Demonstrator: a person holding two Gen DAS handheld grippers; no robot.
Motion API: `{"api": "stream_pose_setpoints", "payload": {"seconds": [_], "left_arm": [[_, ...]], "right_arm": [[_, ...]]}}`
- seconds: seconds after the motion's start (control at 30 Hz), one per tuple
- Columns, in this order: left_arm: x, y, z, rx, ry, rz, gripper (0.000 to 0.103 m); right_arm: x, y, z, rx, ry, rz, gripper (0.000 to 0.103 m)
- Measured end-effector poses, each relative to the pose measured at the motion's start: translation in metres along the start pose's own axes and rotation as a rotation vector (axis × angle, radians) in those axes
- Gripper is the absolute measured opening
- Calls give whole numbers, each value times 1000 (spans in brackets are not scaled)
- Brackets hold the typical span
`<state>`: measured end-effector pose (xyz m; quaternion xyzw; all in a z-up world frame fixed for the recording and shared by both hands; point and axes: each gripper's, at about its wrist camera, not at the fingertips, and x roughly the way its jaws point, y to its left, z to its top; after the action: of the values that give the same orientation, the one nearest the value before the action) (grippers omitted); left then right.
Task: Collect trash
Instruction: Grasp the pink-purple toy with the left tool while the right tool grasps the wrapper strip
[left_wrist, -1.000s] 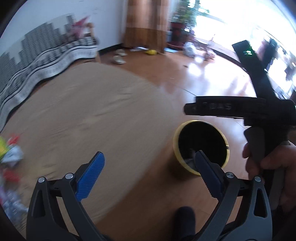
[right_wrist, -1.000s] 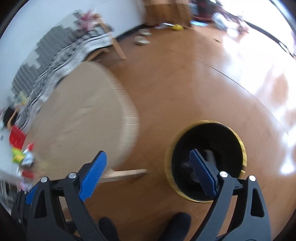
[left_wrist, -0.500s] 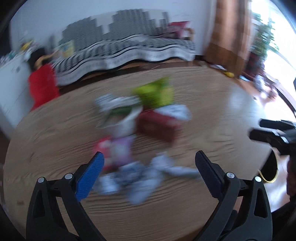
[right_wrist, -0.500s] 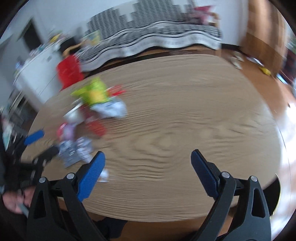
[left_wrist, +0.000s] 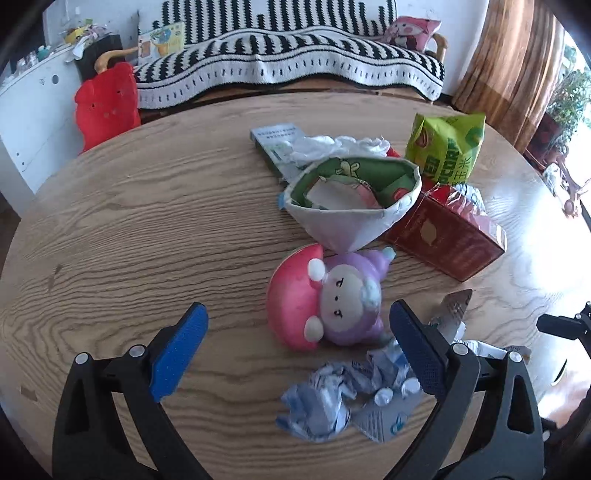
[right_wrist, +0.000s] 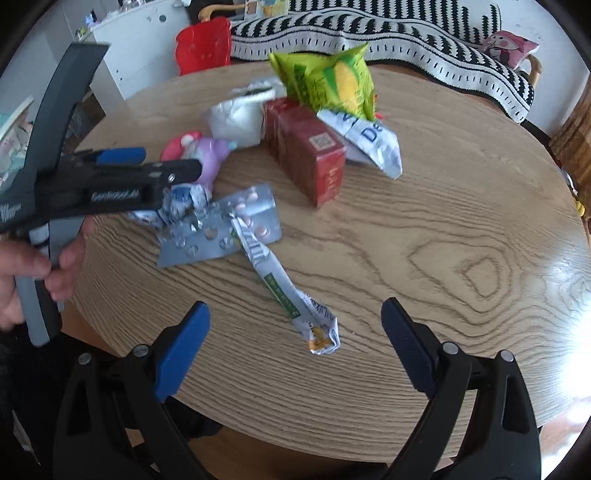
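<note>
The trash lies heaped on the round wooden bench (left_wrist: 110, 229). A crumpled blue-and-white wrapper (left_wrist: 325, 398) sits just ahead of the left tongs (left_wrist: 295, 354), nearer their right finger, and partly overlaps a silver blister pack (right_wrist: 221, 229). A twisted paper wrapper (right_wrist: 291, 291) lies just ahead of the right tongs (right_wrist: 295, 347), between their fingers. Both tongs are spread wide and pinch nothing.

For a sound pick, one loose piece is best singled out, presumably the twisted wrapper or the crumpled one; the tongs are to be lowered until the fingers straddle it, and closed on its bulk, not on a thin edge. The pink-and-purple plush toy (left_wrist: 325, 299), just beyond the left tongs, is probably not trash and is better left alone.

Farther off, an opened white pouch (left_wrist: 351, 199) is seen holding scraps of packaging. Beside it a red carton (right_wrist: 310, 155) and a green corn-snack bag (right_wrist: 332, 81) are found; their contents are not shown. No bin is visible.
</note>
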<state>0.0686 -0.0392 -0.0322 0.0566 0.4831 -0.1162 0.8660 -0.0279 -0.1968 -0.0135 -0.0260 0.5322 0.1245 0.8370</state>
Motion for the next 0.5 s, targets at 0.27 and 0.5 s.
{"api": "stream_pose_setpoints", "payload": {"seconds": [0.27, 0.5], "left_arm": [[17, 0, 8, 0, 18, 9, 96], [15, 1, 8, -10, 12, -71, 63]], "right_arm": [[16, -1, -8, -28, 38, -23, 76], [16, 3, -13, -53, 33, -20, 40]]}}
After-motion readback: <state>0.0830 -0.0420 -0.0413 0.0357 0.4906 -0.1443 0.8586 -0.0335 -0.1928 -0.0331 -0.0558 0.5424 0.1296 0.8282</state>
